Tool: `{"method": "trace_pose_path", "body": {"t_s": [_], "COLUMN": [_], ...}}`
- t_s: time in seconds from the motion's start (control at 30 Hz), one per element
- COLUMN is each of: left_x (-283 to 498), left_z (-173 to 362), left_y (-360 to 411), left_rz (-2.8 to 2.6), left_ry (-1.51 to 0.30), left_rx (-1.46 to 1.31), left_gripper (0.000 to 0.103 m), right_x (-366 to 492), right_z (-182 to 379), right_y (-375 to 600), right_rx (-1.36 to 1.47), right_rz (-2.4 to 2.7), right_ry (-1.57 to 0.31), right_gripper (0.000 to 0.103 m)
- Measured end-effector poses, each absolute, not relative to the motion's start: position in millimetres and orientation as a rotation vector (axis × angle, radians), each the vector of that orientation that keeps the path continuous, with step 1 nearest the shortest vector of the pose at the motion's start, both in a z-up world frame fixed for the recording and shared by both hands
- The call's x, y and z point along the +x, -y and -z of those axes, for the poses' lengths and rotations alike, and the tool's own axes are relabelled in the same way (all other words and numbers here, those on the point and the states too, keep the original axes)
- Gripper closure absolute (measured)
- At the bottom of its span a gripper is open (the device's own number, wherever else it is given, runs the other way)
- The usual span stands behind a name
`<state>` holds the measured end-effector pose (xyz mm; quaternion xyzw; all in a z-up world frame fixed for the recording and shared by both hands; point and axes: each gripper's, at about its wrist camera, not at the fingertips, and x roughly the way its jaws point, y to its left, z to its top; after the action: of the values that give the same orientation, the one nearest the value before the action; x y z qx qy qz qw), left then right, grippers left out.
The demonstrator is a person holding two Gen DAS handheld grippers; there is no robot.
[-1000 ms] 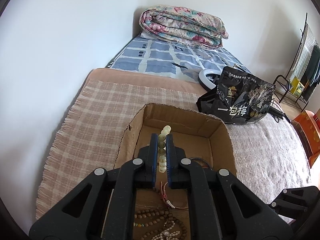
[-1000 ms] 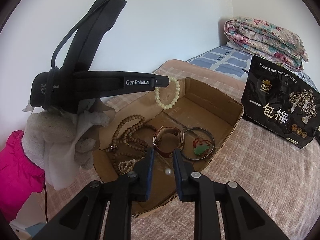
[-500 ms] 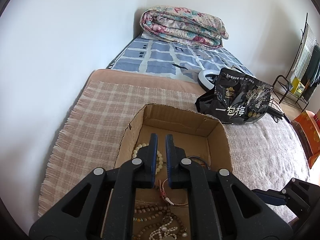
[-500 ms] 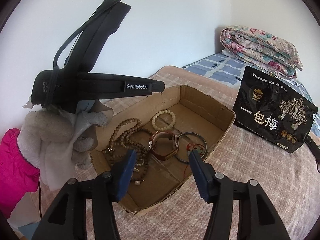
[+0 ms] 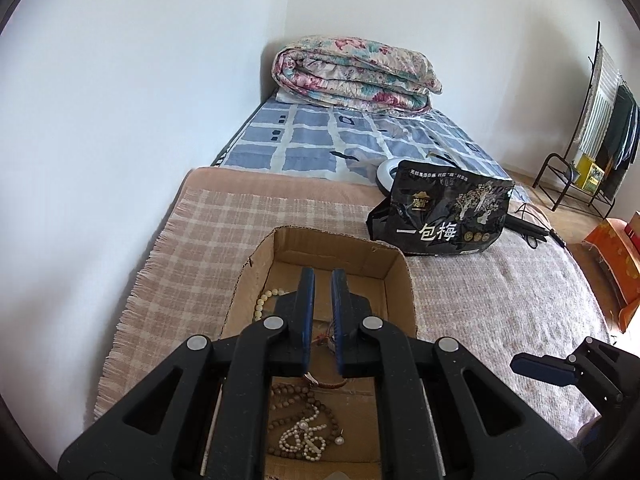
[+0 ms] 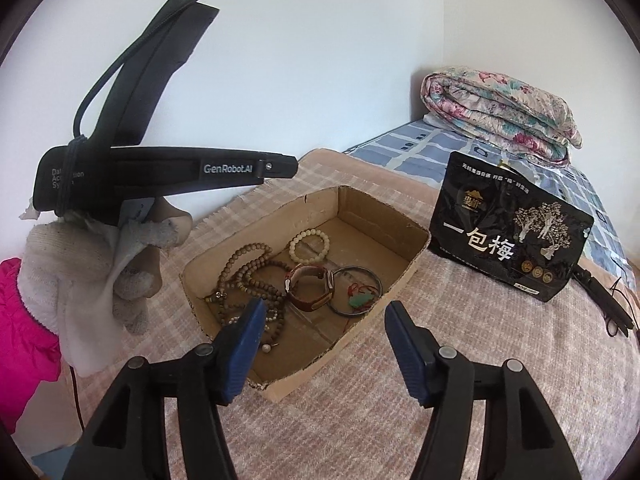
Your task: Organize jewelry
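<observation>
Gloved hand: at far left of the right wrist view, a white knit glove grips the handle of the left gripper, a pink sleeve below it.
Left gripper: jaws drawn almost together with nothing between them, held above the box.
Cardboard box: open-topped, on a checked blanket spread over the bed.
Wooden bead necklace: coiled at the box's left side.
Pale bead bracelet: flat on the box floor, beyond the necklace.
Brown watch: mid-box, just beside the beads.
Dark bangle: right of the watch, a green pendant on red cord inside its ring.
Right gripper: jaws have just been opening and stand wide, empty, over the box's near edge.
Black snack bag: upright, right of the box.
Floral quilt: folded at the bed's far end.
</observation>
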<state>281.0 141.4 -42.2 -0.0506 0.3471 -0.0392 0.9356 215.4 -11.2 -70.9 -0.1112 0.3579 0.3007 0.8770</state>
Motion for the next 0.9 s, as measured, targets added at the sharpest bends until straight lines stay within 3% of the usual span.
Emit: {"method": "trace_pose_path", "body": {"t_s": [0.8,0.83,0.9], "left_x": [151.2,147.4,138.9], "left_z": [4.7,5.9,7.5], "left_y": [-66.7,-64.6,-60.6], "left_rz": [0.127,0.126,0.122], "left_ry": [-0.648,-0.65,-0.648], "left_rx": [-0.025,-0.022,-0.021], "left_gripper": [0.095,0.092,0.056], "right_x": [139.3,137.6,134.5], "right_z": [33.0,33.0,33.0], "right_y": [127.6,131.8,142.5], "right_rx": [-0.161,-0.152,-0.131], "right_rz": [-0.403,-0.393,-0.371], "right_ry": [-0.697,-0.696,-0.693], "right_gripper": [0.02,0.018,0.017]}}
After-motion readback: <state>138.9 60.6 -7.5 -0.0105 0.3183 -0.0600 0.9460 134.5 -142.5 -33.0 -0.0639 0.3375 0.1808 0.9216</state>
